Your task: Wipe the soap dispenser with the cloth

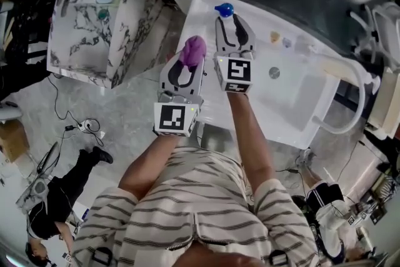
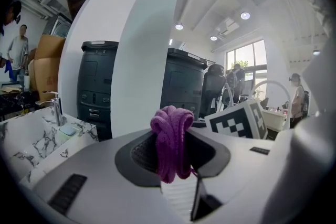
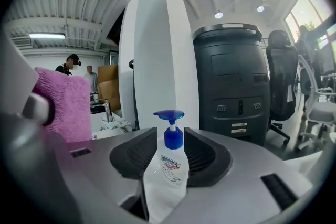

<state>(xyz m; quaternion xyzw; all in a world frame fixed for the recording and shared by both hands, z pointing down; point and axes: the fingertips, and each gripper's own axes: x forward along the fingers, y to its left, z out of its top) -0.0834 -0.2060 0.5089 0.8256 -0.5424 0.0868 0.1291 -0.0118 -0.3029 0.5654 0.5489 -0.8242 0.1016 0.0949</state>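
Note:
A white soap dispenser [image 1: 224, 9] with a blue pump stands upright on the far left corner of the white sink [image 1: 206, 15]. My right gripper [image 1: 234, 27] is right at it. In the right gripper view the dispenser [image 3: 168, 170] stands between the two dark pads [image 3: 131, 157], and my right gripper [image 3: 170, 152] is open around it, with no pad seen pressing. My left gripper [image 1: 186, 69] sits just left of it, shut on a bunched purple cloth [image 1: 192, 50]. The cloth [image 2: 172, 139] sticks up from my left gripper [image 2: 173, 152], and the cloth [image 3: 58, 107] also shows at left in the right gripper view.
The sink basin [image 1: 294, 103] stretches to the right with a curved white faucet [image 1: 350, 72] and small items [image 1: 275, 36] on its back ledge. A marble-patterned counter [image 1: 94, 28] stands to the left. Behind rise a white pillar [image 3: 157, 50] and a black cabinet [image 3: 231, 81]. A person [image 1: 56, 197] is at lower left.

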